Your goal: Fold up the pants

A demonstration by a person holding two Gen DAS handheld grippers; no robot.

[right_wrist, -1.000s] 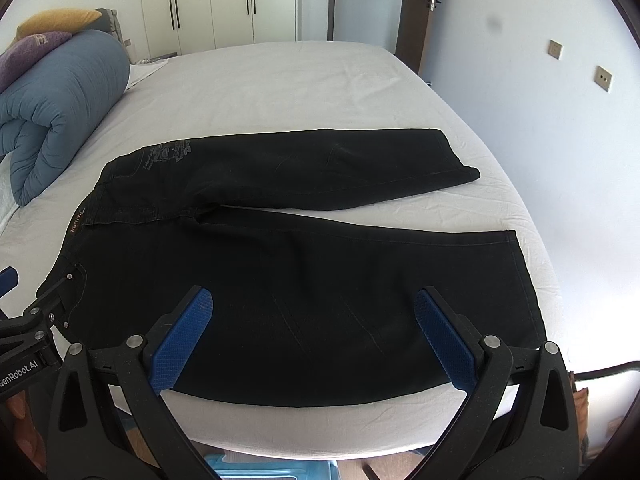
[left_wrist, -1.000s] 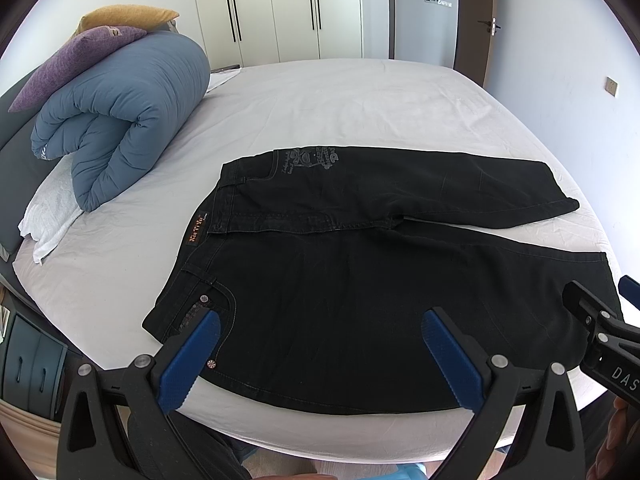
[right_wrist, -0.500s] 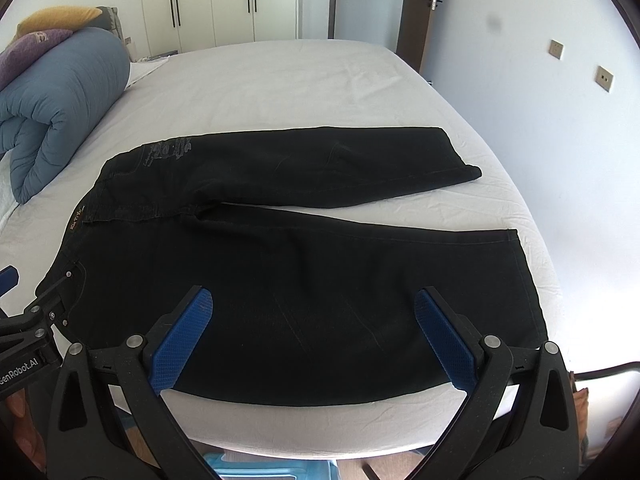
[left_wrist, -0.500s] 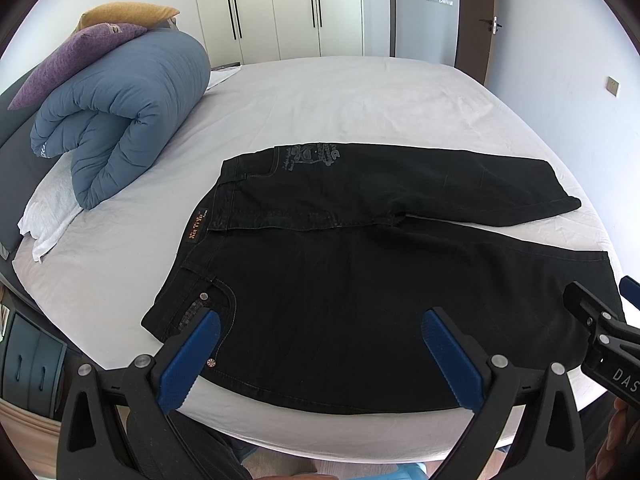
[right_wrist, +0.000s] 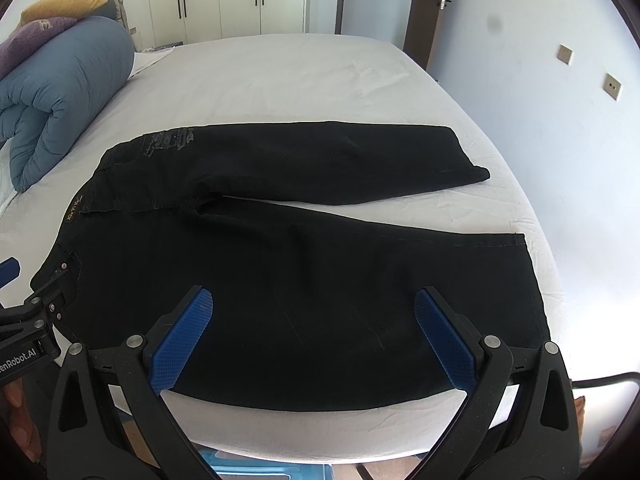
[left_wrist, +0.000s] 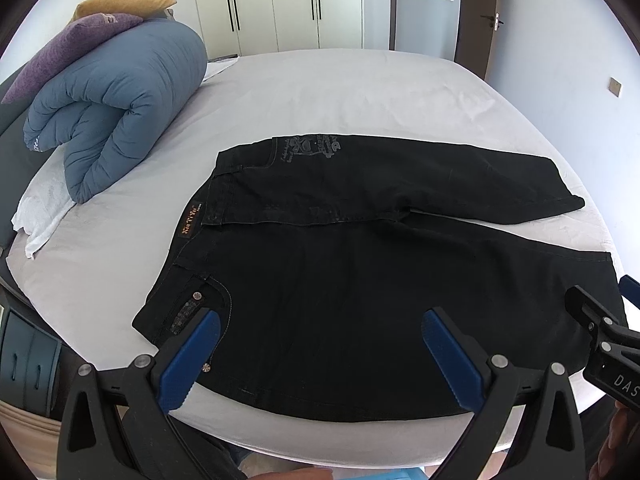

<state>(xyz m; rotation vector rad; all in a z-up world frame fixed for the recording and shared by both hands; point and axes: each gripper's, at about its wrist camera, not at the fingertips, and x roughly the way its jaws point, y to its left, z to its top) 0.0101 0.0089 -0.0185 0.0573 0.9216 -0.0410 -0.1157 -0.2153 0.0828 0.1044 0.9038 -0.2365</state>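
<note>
Black pants (left_wrist: 360,280) (right_wrist: 304,264) lie flat on the white bed (left_wrist: 340,96) (right_wrist: 280,80), waistband to the left, both legs spread to the right. My left gripper (left_wrist: 320,356) hovers open above the near edge of the pants by the waist pocket, holding nothing. My right gripper (right_wrist: 314,332) hovers open above the near leg, also holding nothing. In the left wrist view the right gripper (left_wrist: 600,336) shows at the right edge; in the right wrist view the left gripper (right_wrist: 32,320) shows at the left edge.
A rolled blue duvet (left_wrist: 116,108) (right_wrist: 56,96) with purple and yellow pillows (left_wrist: 76,40) sits at the bed's far left. White wardrobes (left_wrist: 280,4) and a door (right_wrist: 428,8) stand behind the bed. A wall (right_wrist: 560,120) runs along the right side.
Both views have crept slightly forward and up over the pants; the pants have not moved and both grippers stay open.
</note>
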